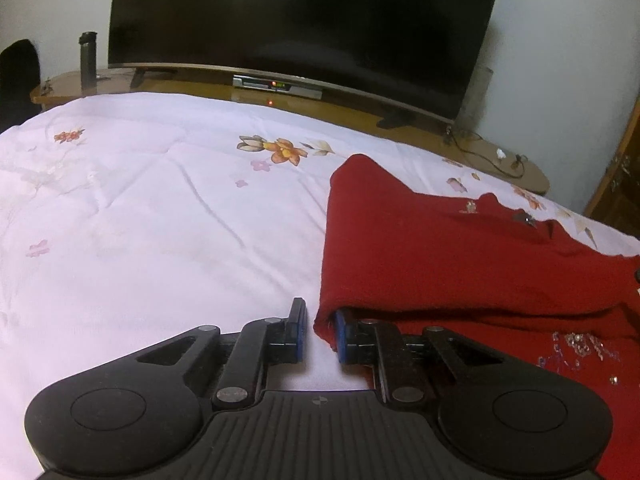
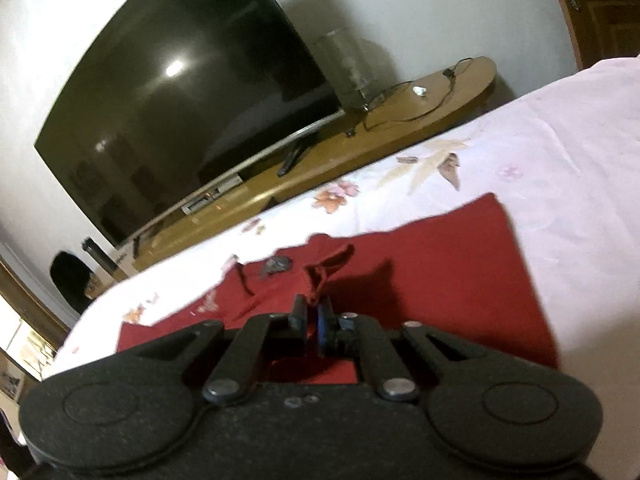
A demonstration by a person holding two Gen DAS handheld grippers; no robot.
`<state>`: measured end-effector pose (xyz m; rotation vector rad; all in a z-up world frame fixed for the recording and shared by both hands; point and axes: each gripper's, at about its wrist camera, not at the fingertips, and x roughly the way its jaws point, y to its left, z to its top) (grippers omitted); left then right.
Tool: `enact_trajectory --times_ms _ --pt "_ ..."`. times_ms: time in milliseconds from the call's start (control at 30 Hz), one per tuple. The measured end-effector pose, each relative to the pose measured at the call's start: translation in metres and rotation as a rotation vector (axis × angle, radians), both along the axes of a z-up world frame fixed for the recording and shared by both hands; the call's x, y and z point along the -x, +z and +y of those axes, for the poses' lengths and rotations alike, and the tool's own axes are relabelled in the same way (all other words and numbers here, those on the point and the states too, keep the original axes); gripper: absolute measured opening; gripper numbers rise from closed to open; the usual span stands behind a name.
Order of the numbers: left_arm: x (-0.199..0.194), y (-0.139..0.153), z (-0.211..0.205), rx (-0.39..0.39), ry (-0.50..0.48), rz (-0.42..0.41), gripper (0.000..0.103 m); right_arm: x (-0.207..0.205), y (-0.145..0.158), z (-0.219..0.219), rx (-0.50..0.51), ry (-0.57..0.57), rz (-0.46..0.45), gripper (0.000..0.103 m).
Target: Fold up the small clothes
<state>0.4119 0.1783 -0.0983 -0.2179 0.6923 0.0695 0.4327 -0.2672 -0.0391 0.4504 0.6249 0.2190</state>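
The right gripper (image 2: 311,320) was clamped on a raised pinch of the red garment (image 2: 440,280), the left gripper (image 1: 318,332) stood apart at its folded corner, at 3 o'clock on the bedsheet (image 1: 140,220), folding partly complete.

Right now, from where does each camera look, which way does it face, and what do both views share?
Left wrist: low over the bed, facing the television; left tongs open, one finger under the red garment fold.
Right wrist: tilted, above the garment, facing the television; right tongs shut on red cloth.
Shared: garment, floral bedsheet, television, wooden stand.
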Motion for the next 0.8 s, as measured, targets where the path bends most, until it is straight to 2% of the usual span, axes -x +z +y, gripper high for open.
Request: enact_trajectory --times_ms 400,800 --pt "-0.004 0.003 -0.002 -0.012 -0.009 0.023 0.014 0.002 -0.022 -0.011 0.012 -0.015 0.043 0.005" --pt "-0.006 0.007 -0.016 -0.054 -0.020 0.024 0.014 0.001 -0.023 -0.025 0.021 -0.017 0.041 0.005"
